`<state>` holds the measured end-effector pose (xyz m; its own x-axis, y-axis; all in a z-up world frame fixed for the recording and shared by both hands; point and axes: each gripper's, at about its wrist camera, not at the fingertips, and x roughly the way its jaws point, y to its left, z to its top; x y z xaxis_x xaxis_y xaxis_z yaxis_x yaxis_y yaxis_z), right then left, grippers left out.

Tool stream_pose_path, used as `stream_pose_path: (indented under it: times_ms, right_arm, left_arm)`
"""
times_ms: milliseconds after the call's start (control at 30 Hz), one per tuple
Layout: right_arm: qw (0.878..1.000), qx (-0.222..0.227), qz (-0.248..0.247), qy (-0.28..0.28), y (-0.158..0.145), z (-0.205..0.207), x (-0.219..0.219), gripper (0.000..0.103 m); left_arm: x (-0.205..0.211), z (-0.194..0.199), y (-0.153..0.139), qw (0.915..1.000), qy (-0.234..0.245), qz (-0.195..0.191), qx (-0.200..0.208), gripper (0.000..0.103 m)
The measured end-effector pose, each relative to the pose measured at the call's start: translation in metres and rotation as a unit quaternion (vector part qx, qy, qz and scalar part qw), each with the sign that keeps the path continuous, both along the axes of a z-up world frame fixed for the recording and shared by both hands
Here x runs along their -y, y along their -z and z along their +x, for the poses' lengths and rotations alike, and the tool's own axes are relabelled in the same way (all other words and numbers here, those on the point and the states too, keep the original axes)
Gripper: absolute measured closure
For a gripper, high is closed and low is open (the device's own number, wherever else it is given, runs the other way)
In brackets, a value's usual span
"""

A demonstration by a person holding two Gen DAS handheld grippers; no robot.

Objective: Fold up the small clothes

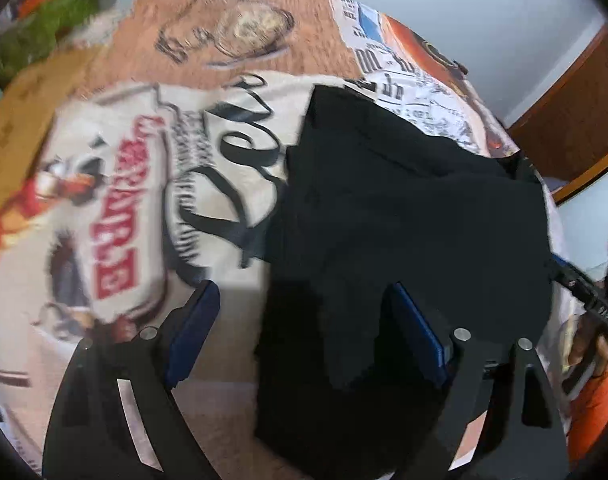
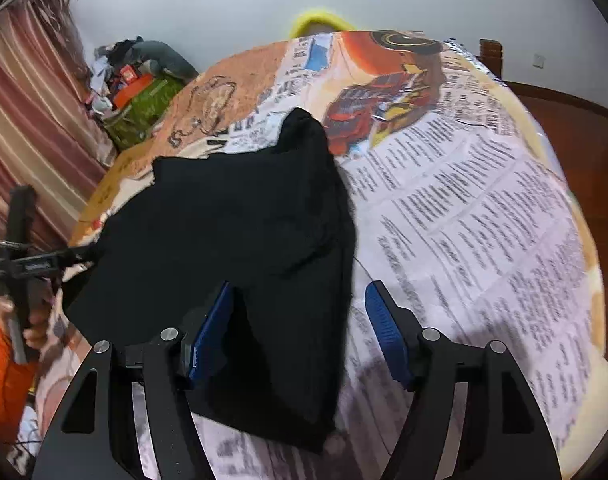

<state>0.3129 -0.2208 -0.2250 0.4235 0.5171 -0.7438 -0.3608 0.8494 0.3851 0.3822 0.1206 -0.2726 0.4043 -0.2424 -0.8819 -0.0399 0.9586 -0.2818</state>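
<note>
printed bedspread [image 2: 463, 208], black garment [image 2: 232, 232] lying on it

White wall [image 2: 224, 8], striped curtain [image 2: 28, 120], wood floor [image 2: 575, 128]

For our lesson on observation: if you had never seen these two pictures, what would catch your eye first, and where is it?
First, the black garment, crumpled in the middle of a bedspread printed with newsprint, lettering and red vehicles. Next, the blue-padded grippers in the foreground: the left gripper and the right gripper both stand open, each with the cloth's near edge between its fingers. At the far edge, something bright yellow peeks over the bed.
</note>
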Motion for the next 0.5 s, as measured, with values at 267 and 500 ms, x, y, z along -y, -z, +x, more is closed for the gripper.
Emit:
stream_pose_path:
  times_ms: [267, 500]
  right_arm:
    - [1.000, 0.001, 0.016, -0.016, 0.004, 0.009, -0.018, 0.039]
    - [0.999, 0.028, -0.027, -0.030, 0.000, 0.001, -0.029, 0.081]
  left_arm:
    - [0.024, 0.024, 0.003, 0.9995, 0.024, -0.019, 0.003, 0.033]
    - [0.013, 0.023, -0.002, 0.9990, 0.003, -0.043, 0.008, 0.070]
